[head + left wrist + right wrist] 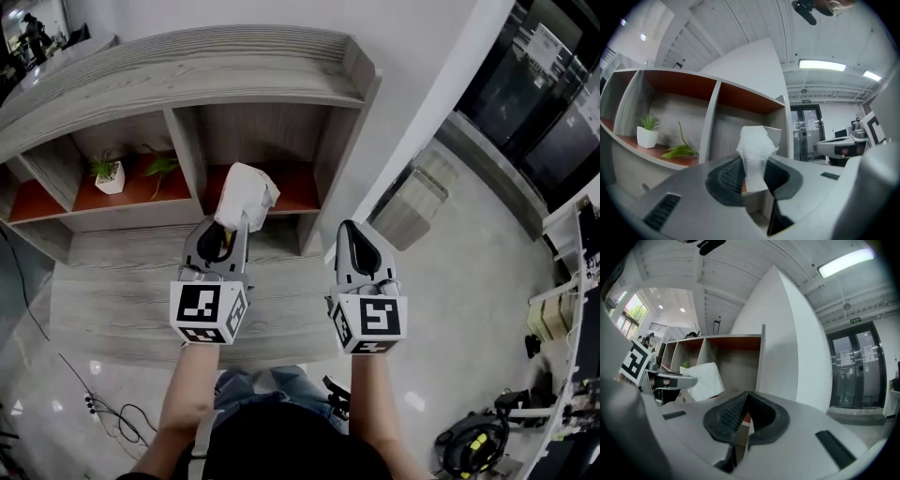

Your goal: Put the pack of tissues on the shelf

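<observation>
R shelf bay [296,188] open; L bay [141,193] holds potted plant [109,172], leaf sprig [161,165]; divider [187,150] btwn.

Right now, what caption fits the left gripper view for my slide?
Left tongs clamp the white pack of tissues in front of the wooden shelf, a potted plant in one bay.

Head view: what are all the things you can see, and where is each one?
Shelf: one, grey wood with red-brown floors, against the white wall.
Potted plant: one, green in a white pot, middle compartment.
Leafy sprig: one, green, beside the pot.
Pack of tissues: one, white, before the right compartment.
Cables: a few, black, floor at lower left.
Left hand-held gripper: one, grey, shut on the pack of tissues.
Right hand-held gripper: one, grey, shut, empty.
</observation>
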The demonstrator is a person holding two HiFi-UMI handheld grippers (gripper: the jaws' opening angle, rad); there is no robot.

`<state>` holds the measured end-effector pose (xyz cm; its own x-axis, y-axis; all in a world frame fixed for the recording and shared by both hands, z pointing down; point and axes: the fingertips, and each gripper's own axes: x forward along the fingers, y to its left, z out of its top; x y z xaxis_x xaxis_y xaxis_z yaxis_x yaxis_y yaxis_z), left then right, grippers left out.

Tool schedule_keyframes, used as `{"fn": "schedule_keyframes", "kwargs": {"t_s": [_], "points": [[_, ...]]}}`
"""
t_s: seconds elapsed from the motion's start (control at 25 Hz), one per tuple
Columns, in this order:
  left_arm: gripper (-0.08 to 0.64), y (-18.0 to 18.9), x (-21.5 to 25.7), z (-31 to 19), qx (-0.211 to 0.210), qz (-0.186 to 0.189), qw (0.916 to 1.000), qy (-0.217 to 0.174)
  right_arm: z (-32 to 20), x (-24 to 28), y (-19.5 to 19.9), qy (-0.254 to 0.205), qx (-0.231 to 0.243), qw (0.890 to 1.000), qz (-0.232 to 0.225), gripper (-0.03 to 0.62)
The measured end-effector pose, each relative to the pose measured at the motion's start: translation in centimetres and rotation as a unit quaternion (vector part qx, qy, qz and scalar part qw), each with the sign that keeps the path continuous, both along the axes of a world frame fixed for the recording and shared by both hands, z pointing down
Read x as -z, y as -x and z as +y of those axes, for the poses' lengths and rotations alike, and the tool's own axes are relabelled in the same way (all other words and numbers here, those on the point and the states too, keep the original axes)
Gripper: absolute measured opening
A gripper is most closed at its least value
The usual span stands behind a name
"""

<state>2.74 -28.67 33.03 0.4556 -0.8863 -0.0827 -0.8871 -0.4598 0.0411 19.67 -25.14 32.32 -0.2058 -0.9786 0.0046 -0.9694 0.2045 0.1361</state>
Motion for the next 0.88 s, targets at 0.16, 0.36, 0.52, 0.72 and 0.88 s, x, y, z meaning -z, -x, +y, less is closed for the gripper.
{"fn": "schedule_keyframes", "kwargs": {"t_s": [0.16, 0.36, 0.52, 0.72, 0.88], "points": [[0.094, -0.3, -0.2, -0.3, 0.023, 0.031, 0.9992, 0.012, -1.0, 0.0, -0.5, -0.004, 0.032, 0.999, 0.005, 0.017], [0.094, -0.5, -0.9, -1.0, 0.03, 0.101, 0.9933, 0.047, -2.1, -0.1, -1.1, -0.006, 0.057, 0.998, 0.005, 0.017], [0.094, -0.2, -1.8, -2.1, 0.029, 0.177, 0.9794, 0.094, -3.1, 0.0, -1.2, -0.007, 0.07, 0.998, 0.0, 0.017], [0.094, 0.1, -2.7, -3.2, 0.018, 0.269, 0.9525, 0.141, -3.8, 0.1, -1.5, -0.009, 0.075, 0.997, -0.003, 0.017], [0.094, -0.1, -3.2, -3.9, -0.003, 0.345, 0.9225, 0.173, -4.3, -0.2, -1.4, -0.009, 0.076, 0.997, -0.008, 0.017]]}}
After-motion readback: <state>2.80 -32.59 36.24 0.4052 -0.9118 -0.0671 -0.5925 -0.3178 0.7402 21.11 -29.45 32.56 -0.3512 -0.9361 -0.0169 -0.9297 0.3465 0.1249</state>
